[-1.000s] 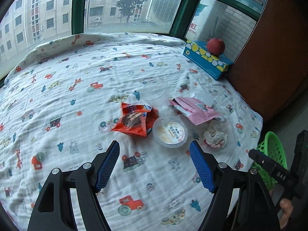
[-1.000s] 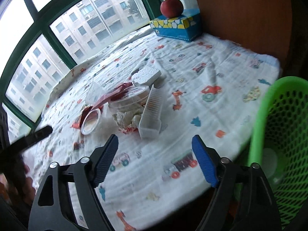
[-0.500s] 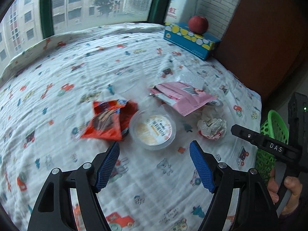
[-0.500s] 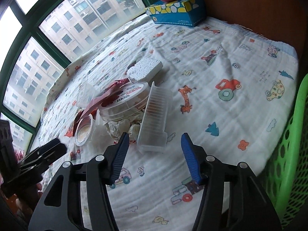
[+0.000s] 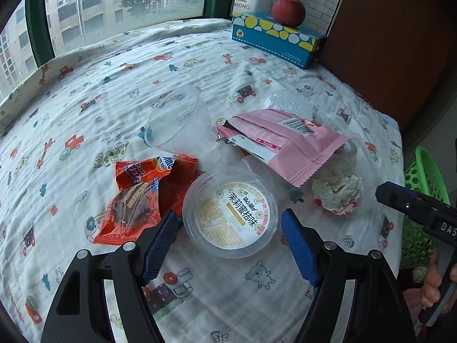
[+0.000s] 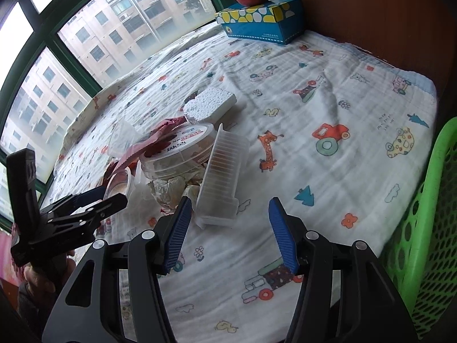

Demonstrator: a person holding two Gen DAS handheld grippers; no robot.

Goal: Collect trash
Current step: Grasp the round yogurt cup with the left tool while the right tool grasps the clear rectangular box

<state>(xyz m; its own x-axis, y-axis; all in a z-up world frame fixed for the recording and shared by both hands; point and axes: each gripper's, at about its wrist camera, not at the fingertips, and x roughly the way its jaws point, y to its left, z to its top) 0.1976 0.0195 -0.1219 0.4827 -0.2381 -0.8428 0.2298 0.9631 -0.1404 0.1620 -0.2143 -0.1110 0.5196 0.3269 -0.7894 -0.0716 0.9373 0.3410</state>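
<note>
Trash lies in a heap on the printed cloth. In the left wrist view my left gripper (image 5: pixel 230 237) is open, its jaws either side of a round clear cup with a yellow label (image 5: pixel 230 223). Beside it lie an orange snack wrapper (image 5: pixel 142 197), a pink pouch (image 5: pixel 282 140), a clear cup (image 5: pixel 180 123), crumpled paper (image 5: pixel 338 193) and white foam (image 5: pixel 291 104). In the right wrist view my right gripper (image 6: pixel 227 228) is open just before a ribbed clear plastic tray (image 6: pixel 224 171). A round clear tub (image 6: pixel 178 150) lies behind it.
A green mesh basket (image 6: pixel 428 228) stands off the table's right edge; it also shows in the left wrist view (image 5: pixel 422 177). A blue tissue box (image 5: pixel 274 38) with a red apple (image 5: pixel 288 11) on it sits at the back by the brown wall. Windows run behind.
Both grippers moved forward to the heap. The left now brackets the labelled cup. The right narrowed its opening and came close to the ribbed tray.
</note>
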